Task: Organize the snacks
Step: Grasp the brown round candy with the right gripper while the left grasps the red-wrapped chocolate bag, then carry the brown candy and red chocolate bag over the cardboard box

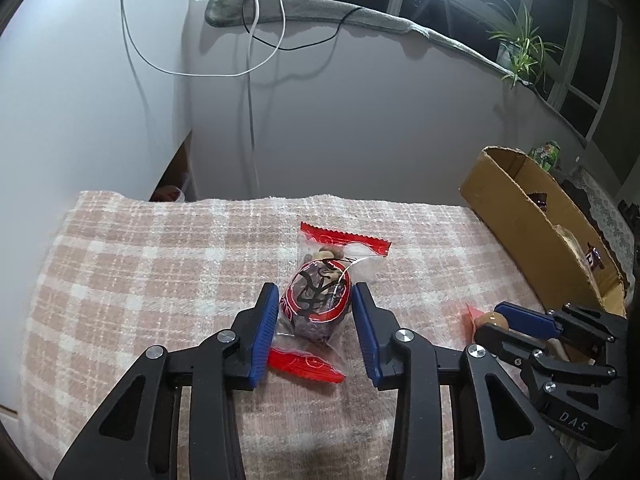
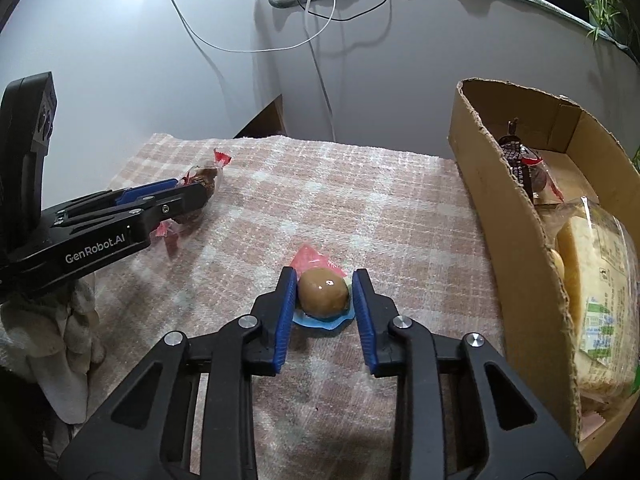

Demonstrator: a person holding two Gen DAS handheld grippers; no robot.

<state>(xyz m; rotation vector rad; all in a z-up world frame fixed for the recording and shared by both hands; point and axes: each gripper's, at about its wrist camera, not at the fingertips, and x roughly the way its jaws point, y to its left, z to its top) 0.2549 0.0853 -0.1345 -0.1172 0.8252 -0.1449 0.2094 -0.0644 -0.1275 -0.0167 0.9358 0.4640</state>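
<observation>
A clear snack packet with red ends and a dark red label point(image 1: 318, 300) lies on the checked cloth point(image 1: 160, 260). My left gripper point(image 1: 314, 296) has its blue pads against both sides of it; it also shows in the right wrist view point(image 2: 192, 190). A packaged brown egg point(image 2: 324, 292) on its blue and red wrapper lies mid-cloth. My right gripper point(image 2: 325, 284) has its pads closed against its two sides; in the left wrist view it point(image 1: 496, 318) is at the right.
An open cardboard box point(image 2: 516, 216) stands at the right edge of the cloth, holding a dark wrapped snack point(image 2: 520, 160) and a packaged bread point(image 2: 592, 300). White cables point(image 1: 252, 80) hang down the wall behind. A plant point(image 1: 520, 52) is on the sill.
</observation>
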